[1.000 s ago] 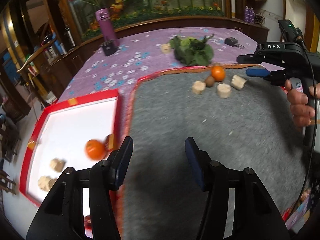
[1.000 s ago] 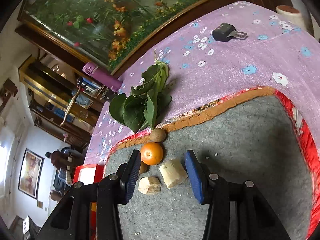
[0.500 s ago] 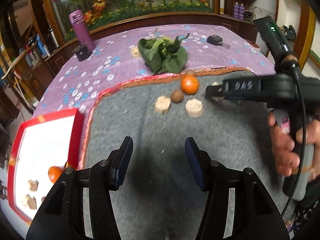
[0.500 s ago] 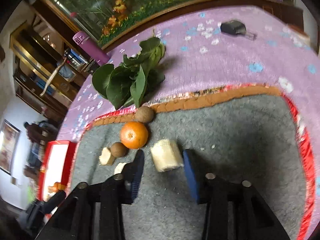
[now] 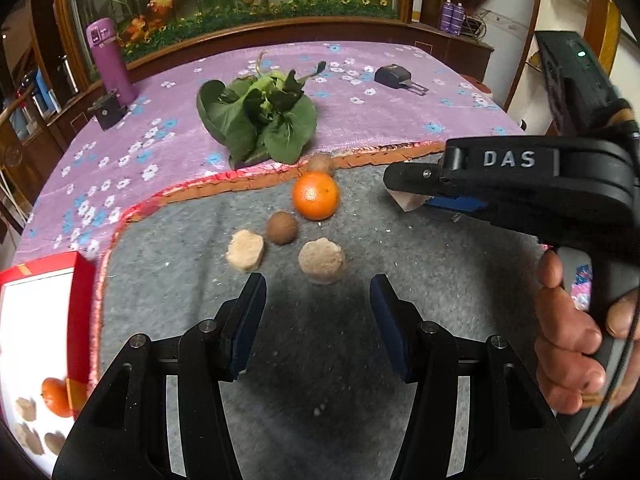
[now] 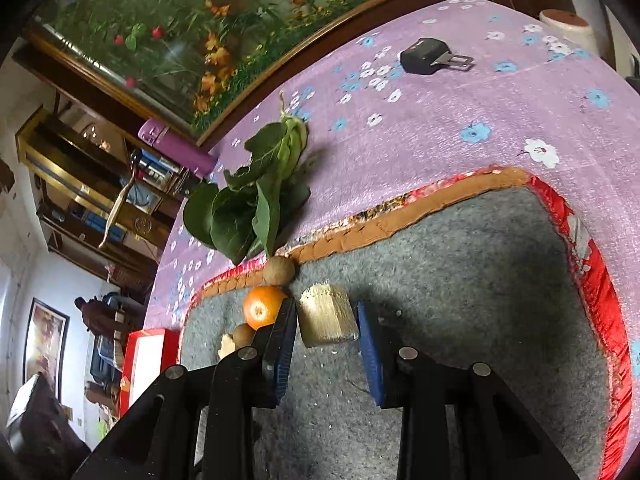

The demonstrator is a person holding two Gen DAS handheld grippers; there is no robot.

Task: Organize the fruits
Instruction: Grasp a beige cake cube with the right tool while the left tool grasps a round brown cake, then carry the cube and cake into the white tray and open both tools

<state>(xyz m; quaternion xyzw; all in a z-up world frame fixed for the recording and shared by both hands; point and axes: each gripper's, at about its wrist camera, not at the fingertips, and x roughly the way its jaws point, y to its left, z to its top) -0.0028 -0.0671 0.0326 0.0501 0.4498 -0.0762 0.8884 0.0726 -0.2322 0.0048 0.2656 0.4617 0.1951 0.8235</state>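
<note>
Lying between the two blue pads of the right gripper (image 6: pixel 326 344), a pale cut chunk (image 6: pixel 326 316) rests on the grey mat (image 6: pixel 460 280), near the mat's orange-trimmed far edge. The chunk is bracketed on both sides: the left pad stands at or almost at its flank, while a narrow gap shows at the right pad, so the jaws are parted and nothing is clamped yet. The chunk's fibrous cut face is turned toward the camera and its long axis appears to run away along the fingers, so the pads would likely close across its shorter width. Just beyond the left pad sit an orange (image 6: pixel 264 306) and, behind it, a brown fruit (image 6: pixel 279 270) touching the trim; a careless squeeze or lift could nudge the orange. From the left view, the right gripper (image 5: pixel 416 200) is seen low over the chunk (image 5: pixel 408 203), which is mostly hidden under it. The left gripper (image 5: pixel 318 320) is held wide apart and empty, just short of a round pale piece (image 5: pixel 322 261), with another pale piece (image 5: pixel 245 250) and a second brown fruit (image 5: pixel 281 227) beyond. The right hand is therefore judged the nearer to a grasp. Off the mat's left side a red tray (image 5: pixel 82 312) holds an orange and a few pale pieces. Leafy greens (image 5: pixel 260 120) lie on the purple cloth (image 5: pixel 360 120) behind.
</note>
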